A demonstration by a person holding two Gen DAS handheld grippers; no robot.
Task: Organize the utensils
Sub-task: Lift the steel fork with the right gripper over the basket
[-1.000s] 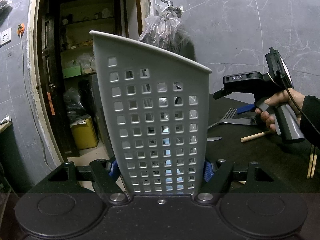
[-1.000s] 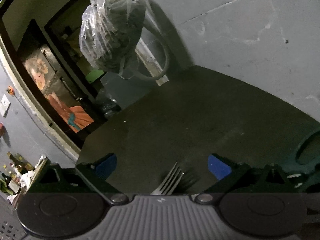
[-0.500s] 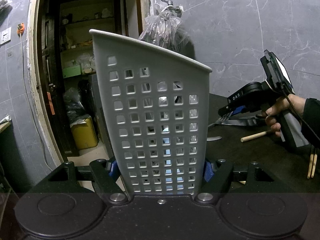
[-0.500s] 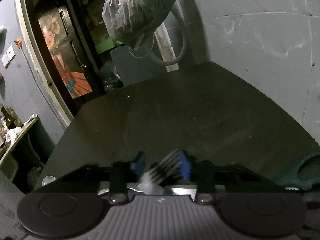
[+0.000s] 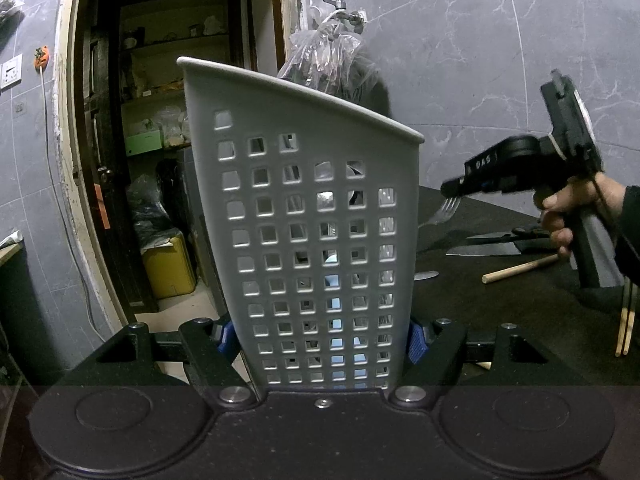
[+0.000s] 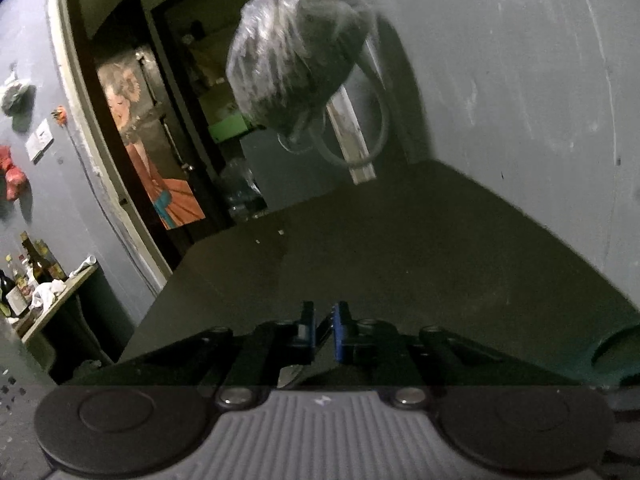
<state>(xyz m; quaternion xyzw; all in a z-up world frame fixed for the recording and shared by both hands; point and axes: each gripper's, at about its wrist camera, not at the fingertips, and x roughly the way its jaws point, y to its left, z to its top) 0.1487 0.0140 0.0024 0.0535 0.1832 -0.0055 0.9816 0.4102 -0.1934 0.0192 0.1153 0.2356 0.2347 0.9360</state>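
Observation:
My left gripper (image 5: 320, 334) is shut on a tall grey perforated utensil holder (image 5: 316, 220) that stands upright and fills the middle of the left wrist view. My right gripper (image 5: 450, 192) shows at the right of that view, lifted off the black table (image 5: 500, 312) and shut on a metal fork (image 5: 442, 212) whose tines hang down and left, close to the holder's right rim. In the right wrist view the jaws (image 6: 323, 328) are nearly closed; only a bit of the fork's metal (image 6: 290, 376) shows beneath them.
On the table right of the holder lie a knife (image 5: 492, 249), scissors (image 5: 516, 234), a wooden-handled tool (image 5: 520, 268), chopsticks (image 5: 626, 320) and a spoon tip (image 5: 426, 275). A plastic bag (image 6: 296, 52) hangs from a tap on the tiled wall. An open doorway (image 5: 152, 160) is at left.
My right gripper closed on the fork, lifted it off the table and carried it left toward the holder. The left gripper and holder stayed still.

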